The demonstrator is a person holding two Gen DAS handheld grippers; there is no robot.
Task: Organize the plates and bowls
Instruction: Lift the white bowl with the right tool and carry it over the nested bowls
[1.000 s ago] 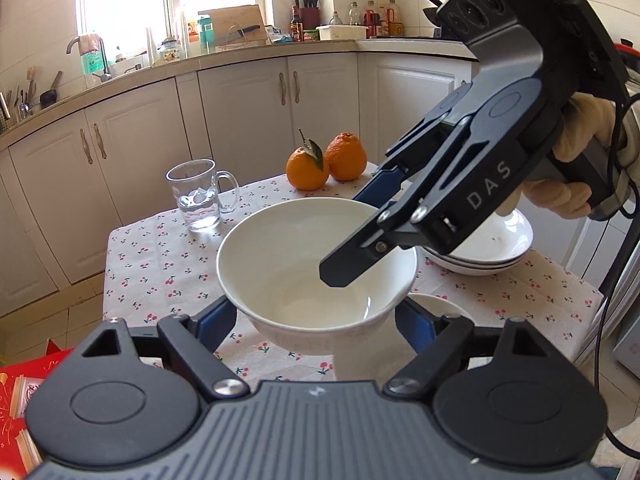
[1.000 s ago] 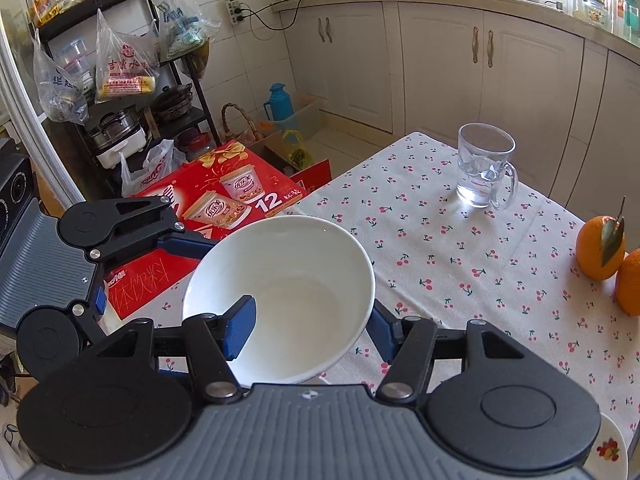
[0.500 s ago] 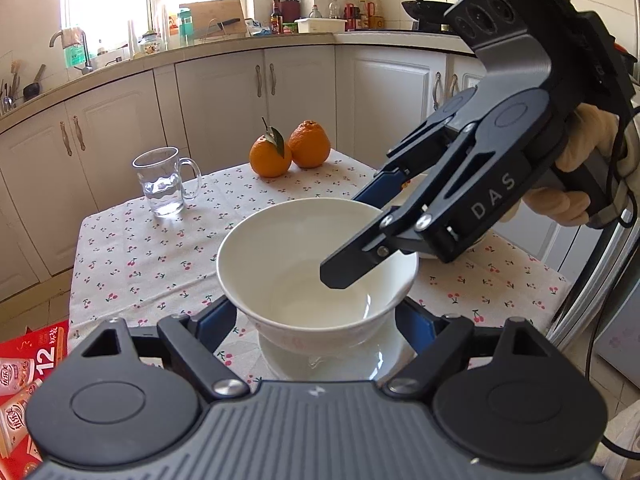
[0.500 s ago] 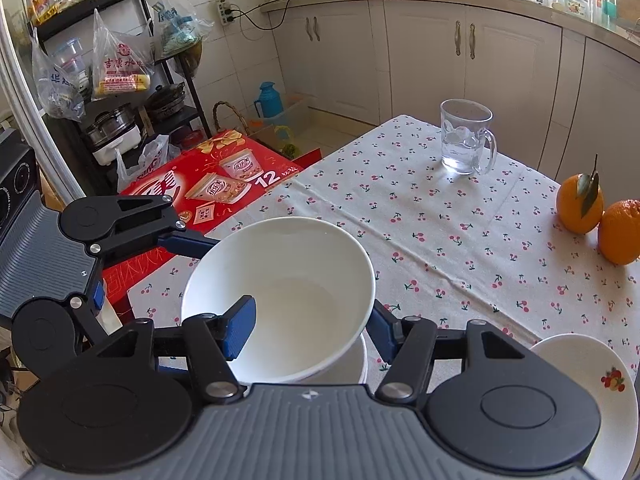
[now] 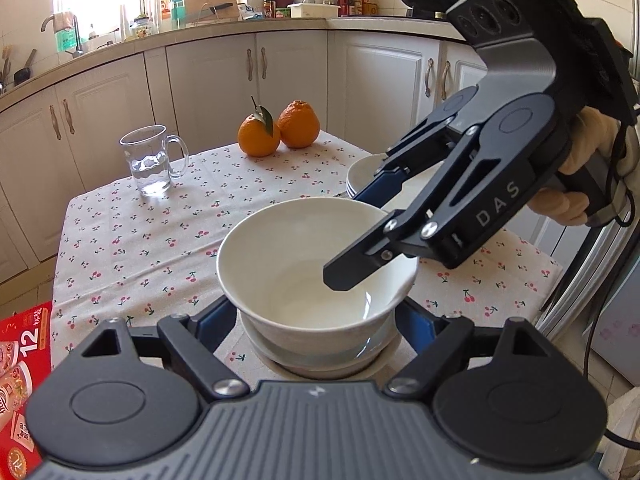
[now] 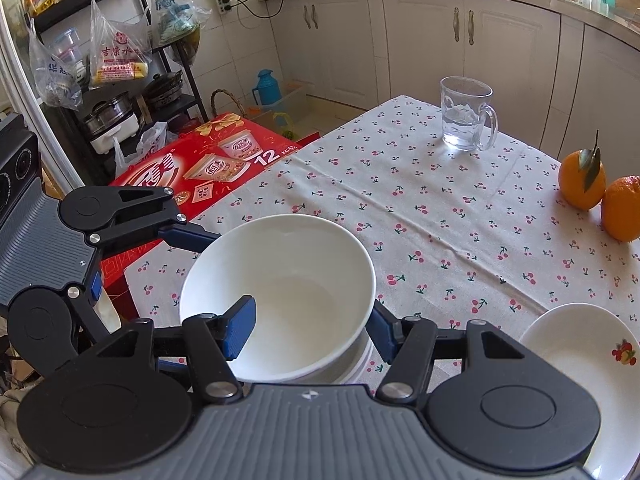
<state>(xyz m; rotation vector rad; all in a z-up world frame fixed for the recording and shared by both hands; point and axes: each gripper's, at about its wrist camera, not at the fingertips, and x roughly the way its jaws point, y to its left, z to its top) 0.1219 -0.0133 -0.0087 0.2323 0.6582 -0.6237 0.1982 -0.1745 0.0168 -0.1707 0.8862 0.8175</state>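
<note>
My right gripper (image 6: 308, 330) pinches the near-right wall of the white bowl (image 5: 316, 260): one blue pad inside, the other outside the rim, so it's clamped on the bowl. Bowl sits nested on top of a second white bowl (image 5: 320, 356) at the near edge of the table (image 5: 160, 240), w/ cherry-print cloth. Can't tell if the top bowl rests fully or hangs just above the lower one.

My left gripper (image 5: 316, 320) straddles the same stack low down, blue pads on either side of the lower bowl's wall, apart from it, jaws spread wide, holding nothing.

Stack of shallow white plates (image 5: 360, 176) is behind-right of the bowls, partly hidden by the right gripper. Glass mug (image 5: 152, 160) w/ water far left; two oranges (image 5: 280, 130) touching each other at far edge. Red box (image 6: 192, 176) on floor beside table.
</note>
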